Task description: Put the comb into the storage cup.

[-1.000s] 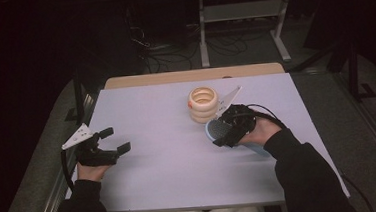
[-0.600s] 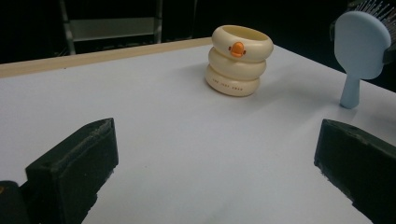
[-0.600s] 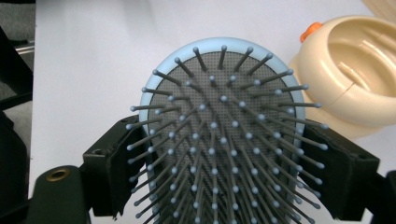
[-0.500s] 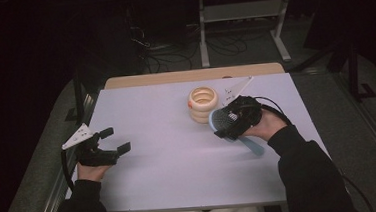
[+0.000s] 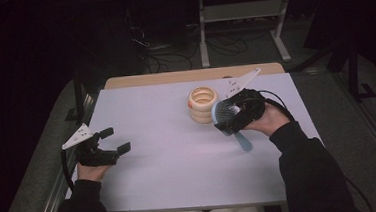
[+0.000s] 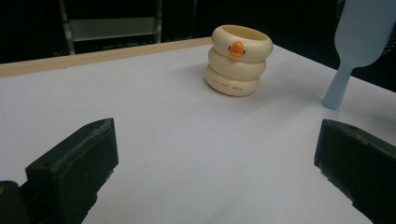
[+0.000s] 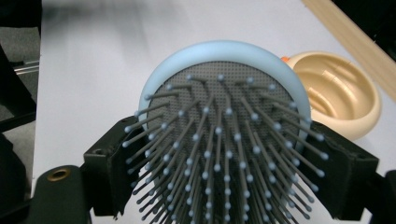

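Two grippers are out over the white table (image 5: 170, 172). The right gripper (image 5: 225, 121) has its jaws clamped on the head of a light-blue hairbrush (image 5: 222, 112), bristles facing its camera, handle slanting down toward the tabletop, just beside a cream ringed holder (image 5: 203, 104). The left gripper (image 5: 114, 141) rests near the table's left edge, jaws wide apart, holding nothing.
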The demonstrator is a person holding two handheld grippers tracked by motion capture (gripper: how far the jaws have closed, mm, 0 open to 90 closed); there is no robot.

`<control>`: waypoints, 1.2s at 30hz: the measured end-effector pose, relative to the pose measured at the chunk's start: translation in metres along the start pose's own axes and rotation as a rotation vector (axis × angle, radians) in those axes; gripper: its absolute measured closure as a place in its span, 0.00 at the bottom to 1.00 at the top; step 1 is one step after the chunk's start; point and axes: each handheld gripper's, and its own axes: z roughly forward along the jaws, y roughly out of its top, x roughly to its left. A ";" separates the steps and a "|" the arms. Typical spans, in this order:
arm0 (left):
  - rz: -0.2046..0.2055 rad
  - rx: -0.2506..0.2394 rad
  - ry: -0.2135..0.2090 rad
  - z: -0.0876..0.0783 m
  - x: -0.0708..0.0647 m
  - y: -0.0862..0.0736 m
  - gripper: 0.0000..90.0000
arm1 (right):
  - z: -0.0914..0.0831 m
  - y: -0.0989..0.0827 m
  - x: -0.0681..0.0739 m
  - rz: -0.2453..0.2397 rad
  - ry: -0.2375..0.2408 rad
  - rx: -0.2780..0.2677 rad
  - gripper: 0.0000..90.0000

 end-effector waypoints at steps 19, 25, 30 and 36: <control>-0.002 -0.001 -0.001 0.000 0.000 0.000 0.00 | -0.014 0.015 -0.003 -0.003 -0.021 -0.067 0.21; 0.001 0.000 -0.002 0.000 0.000 0.000 0.00 | -0.017 0.018 -0.005 -0.004 -0.022 -0.080 0.21; -0.001 0.001 -0.001 0.000 0.000 0.000 0.00 | -0.019 0.021 -0.006 -0.003 -0.024 -0.085 0.22; 0.000 0.001 -0.002 0.000 0.000 0.000 0.00 | -0.024 0.030 -0.007 -0.012 -0.037 -0.092 0.22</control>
